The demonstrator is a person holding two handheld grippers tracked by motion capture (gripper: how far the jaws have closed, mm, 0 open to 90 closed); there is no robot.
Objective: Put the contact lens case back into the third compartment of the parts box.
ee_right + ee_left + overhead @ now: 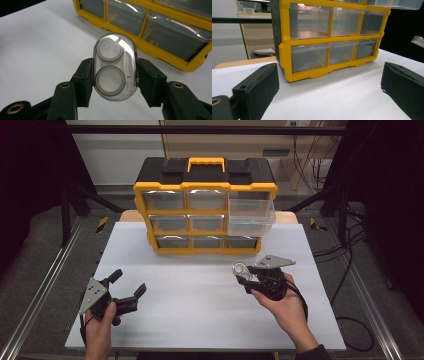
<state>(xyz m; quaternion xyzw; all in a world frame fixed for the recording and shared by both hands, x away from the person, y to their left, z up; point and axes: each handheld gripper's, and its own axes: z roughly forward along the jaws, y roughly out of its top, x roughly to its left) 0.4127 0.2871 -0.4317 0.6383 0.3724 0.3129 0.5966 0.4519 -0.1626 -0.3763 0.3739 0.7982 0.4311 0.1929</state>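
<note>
Clear case [115, 67] between right tongs [113, 82]

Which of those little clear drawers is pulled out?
The top-right drawer of the yellow organizer: it juts forward, while the other eight sit flush in the frame.

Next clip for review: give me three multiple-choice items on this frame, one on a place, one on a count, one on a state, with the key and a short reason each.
1. Which drawer of the yellow organizer is pulled out?
A. top right
B. bottom left
C. middle centre

2. How many rings lie inside the clear case?
A. one
B. two
C. four

3. How is the left gripper?
A. shut on the case
B. shut on nothing
C. open and empty

Key:
1. A: in the high view the open drawer juts forward from the top row's right end.
2. B: the right gripper view shows two grey rings, one above the other.
3. C: its jaws stand wide apart; the right gripper clamps the case.
</note>
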